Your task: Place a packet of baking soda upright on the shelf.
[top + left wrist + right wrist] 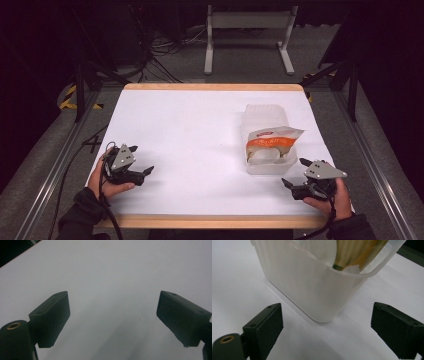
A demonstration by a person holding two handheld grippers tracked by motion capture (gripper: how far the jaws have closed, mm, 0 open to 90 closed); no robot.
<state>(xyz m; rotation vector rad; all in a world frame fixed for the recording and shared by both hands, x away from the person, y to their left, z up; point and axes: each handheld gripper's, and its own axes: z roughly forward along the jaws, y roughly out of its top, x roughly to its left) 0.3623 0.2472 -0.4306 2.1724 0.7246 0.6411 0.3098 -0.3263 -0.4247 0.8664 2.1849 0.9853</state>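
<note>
Left gripper (141,161): jaws wide, empty, over bare table (190,130).
Right gripper (295,172): jaws wide, empty; tub (312,290) just ahead, holding a packet (272,141).

A white table (190,145) with a pale wooden edge along its near and far sides is carrying a clear plastic container (267,142), which is sitting directly on the right half of the top, nearer the front than the back. An orange and white packet (270,141) is lying inside the container, its top poking over the rim. The table is standing on a grey floor (45,150), with metal rails running along either side
</note>
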